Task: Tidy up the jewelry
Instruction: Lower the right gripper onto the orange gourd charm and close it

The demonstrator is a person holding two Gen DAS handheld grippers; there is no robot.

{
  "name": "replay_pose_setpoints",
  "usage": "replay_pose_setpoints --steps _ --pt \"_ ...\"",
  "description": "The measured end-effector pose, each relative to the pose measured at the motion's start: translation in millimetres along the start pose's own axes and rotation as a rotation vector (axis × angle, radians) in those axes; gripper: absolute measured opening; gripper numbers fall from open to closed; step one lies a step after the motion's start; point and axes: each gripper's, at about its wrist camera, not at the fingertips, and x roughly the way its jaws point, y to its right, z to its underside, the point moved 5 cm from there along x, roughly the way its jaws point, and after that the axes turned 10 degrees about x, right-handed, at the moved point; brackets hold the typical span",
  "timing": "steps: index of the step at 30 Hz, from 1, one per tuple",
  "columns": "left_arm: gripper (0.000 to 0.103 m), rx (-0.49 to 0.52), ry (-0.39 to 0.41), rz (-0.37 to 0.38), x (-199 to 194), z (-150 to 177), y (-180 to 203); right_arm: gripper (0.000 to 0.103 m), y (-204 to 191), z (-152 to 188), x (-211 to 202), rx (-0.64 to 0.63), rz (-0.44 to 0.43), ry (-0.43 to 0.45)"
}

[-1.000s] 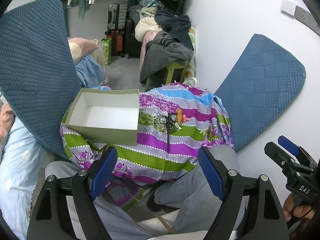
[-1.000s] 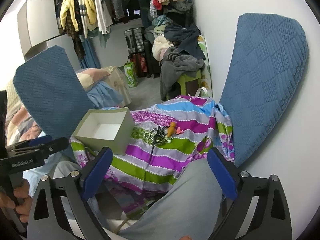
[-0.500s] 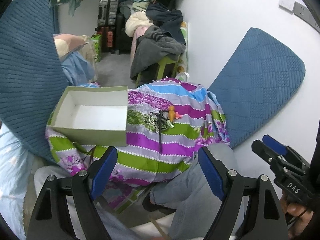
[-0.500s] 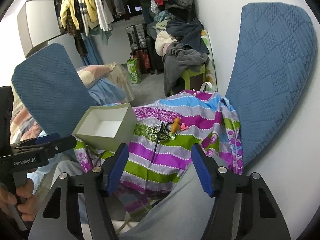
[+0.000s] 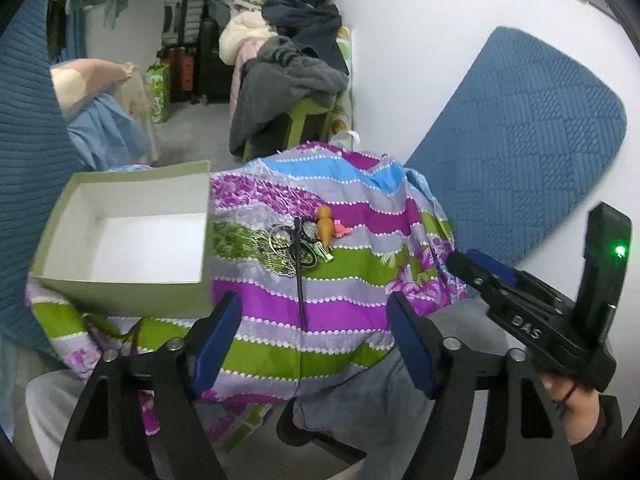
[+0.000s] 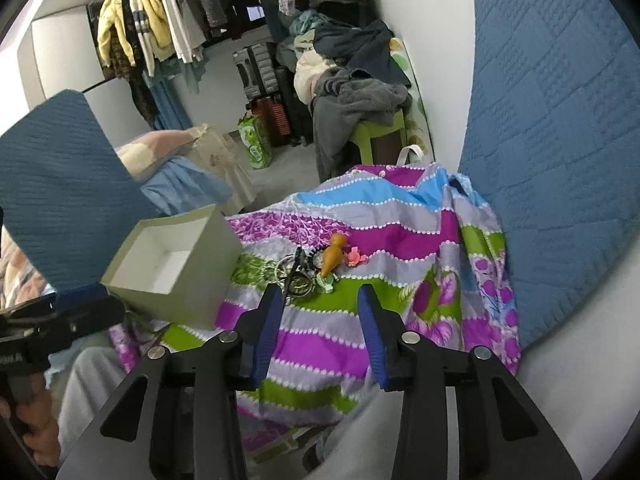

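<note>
Jewelry pile (image 6: 310, 266) lies just beyond the parted, empty right gripper (image 6: 318, 336), beside the open box (image 6: 168, 256); left gripper (image 5: 314, 344) likewise open.

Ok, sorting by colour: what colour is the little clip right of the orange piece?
Pink clip, beside the orange piece; clearest in the right wrist view.

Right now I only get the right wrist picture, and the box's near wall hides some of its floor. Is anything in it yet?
Observer: No. The left wrist view shows the box floor bare and white.
Operator: I lose the black stick's near end. Where does it stop?
Observer: About where a purple stripe of the striped cloth meets a grey one.
Operator: Is the left gripper holding anything?
Observer: No, it is open and empty.
</note>
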Motion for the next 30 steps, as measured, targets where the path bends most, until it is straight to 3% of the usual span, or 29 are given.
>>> replay_pose_setpoints --steps 7,9,16,22,26,28,30 --pt "0.072 -0.001 -0.044 0.031 57.7 4.6 1.7 0.035 12.2 -1.9 58.2 0.037 -0.038 -0.031" --pt "0.064 0.002 -0.064 0.037 75.8 7.3 2.1 0.035 15.2 -4.1 71.9 0.034 -0.040 -0.036" --pt "0.058 -0.009 -0.111 0.040 127.7 11.3 -4.3 0.035 20.9 -15.6 130.4 0.019 -0.064 -0.080" --pt "0.055 -0.016 -0.157 0.038 170.4 13.2 -11.2 0.036 27.9 -14.1 181.6 0.045 -0.106 -0.197" --pt "0.054 -0.014 -0.165 0.033 190.5 11.9 -13.4 0.037 28.1 -20.6 197.2 0.038 -0.104 -0.208" --pt "0.043 -0.015 -0.176 0.019 197.9 13.7 -15.4 0.037 30.0 -23.5 206.5 0.038 -0.095 -0.221" --pt "0.041 -0.029 -0.193 0.017 207.1 17.5 -19.5 0.037 30.5 -26.5 215.3 0.040 -0.092 -0.229"
